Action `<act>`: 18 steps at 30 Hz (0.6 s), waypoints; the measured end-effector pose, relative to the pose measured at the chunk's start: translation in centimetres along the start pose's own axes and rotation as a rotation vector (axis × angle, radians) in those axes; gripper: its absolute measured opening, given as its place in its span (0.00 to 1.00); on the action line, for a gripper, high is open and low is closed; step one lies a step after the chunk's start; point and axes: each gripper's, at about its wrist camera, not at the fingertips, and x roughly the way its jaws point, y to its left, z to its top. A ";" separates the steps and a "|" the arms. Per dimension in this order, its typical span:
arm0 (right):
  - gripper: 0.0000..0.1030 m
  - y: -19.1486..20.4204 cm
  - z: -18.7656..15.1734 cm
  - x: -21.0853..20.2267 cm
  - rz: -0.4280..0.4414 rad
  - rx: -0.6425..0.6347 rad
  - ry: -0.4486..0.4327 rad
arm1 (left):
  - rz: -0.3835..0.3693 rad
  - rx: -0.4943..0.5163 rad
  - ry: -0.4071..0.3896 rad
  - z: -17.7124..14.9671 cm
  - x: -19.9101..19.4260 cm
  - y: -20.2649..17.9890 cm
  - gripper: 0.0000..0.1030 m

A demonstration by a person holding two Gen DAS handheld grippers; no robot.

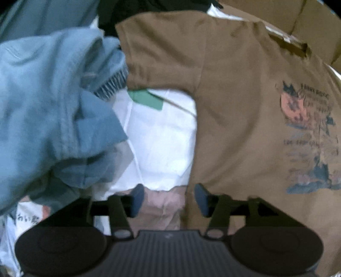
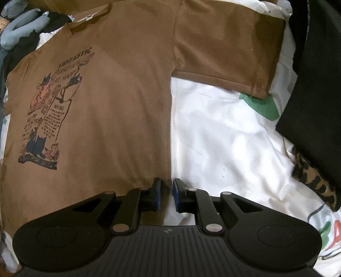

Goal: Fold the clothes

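A brown T-shirt (image 2: 119,106) (printed side up) lies flat on a white sheet (image 2: 223,138), sleeves spread out. The left gripper (image 1: 168,200) hangs above its hem edge, fingers spread, gripping nothing. The right gripper (image 2: 166,195) has a narrow gap between its fingers, nothing pinched, at the shirt's side edge.

A white sheet (image 1: 162,138) lies spread just ahead of the left fingers (image 1: 137,200), with a green printed patch (image 1: 147,99) on it farther ahead. A cardboard box (image 1: 298,17) stands far ahead, to their right. Well to the right of the right fingers (image 2: 157,195), a leopard-print cloth (image 2: 315,183) lies on the sheet, with a red and green print (image 2: 332,232) nearer the edge.
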 end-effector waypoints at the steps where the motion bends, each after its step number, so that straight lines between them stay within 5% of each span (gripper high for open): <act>1: 0.16 0.1 0.0 0.0 -0.001 0.005 -0.005 | 0.005 -0.004 -0.003 0.3 -0.6 -0.3 0.59; 12: 0.18 -1.5 -0.2 -2.5 0.016 0.066 -0.082 | 0.041 0.113 -0.093 6.6 -5.8 -6.5 0.79; 18: 0.31 -1.5 -0.1 -2.9 0.039 0.081 -0.125 | 0.016 0.182 -0.142 10.1 -7.4 -11.1 0.82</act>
